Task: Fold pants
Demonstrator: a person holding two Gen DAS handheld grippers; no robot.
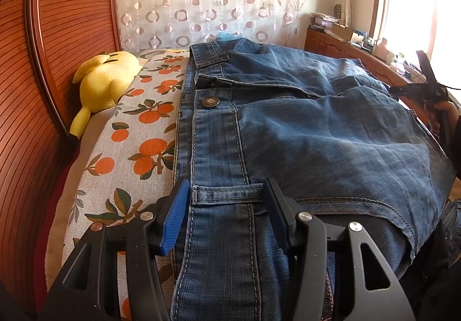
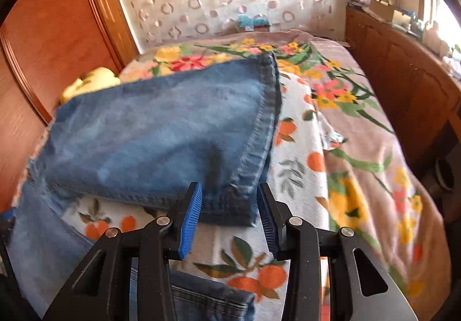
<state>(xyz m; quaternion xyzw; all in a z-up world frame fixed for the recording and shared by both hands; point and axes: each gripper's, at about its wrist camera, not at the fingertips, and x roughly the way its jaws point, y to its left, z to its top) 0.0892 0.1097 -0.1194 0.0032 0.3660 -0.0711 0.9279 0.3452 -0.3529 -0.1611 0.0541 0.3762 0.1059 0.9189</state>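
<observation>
Blue jeans (image 1: 317, 133) lie folded on the bed, with the waistband (image 1: 219, 171) and its metal button (image 1: 209, 102) running toward me. My left gripper (image 1: 227, 185) stands open astride the waistband at a belt loop, which lies flat between the blue pads. In the right wrist view, a trouser leg (image 2: 161, 130) is laid back over the rest of the jeans. Its hem corner (image 2: 230, 208) sits between the pads of my right gripper (image 2: 229, 194), which is open and not pressing on the cloth. More denim (image 2: 43, 249) shows below at the left.
A yellow plush toy (image 1: 103, 76) lies against the wooden headboard (image 1: 43, 61). The orange-print cover (image 1: 138, 130) and a floral blanket (image 2: 374, 148) spread over the bed. A wooden cabinet (image 2: 403, 76) lines the right side. A hand (image 1: 440, 116) shows at the right edge.
</observation>
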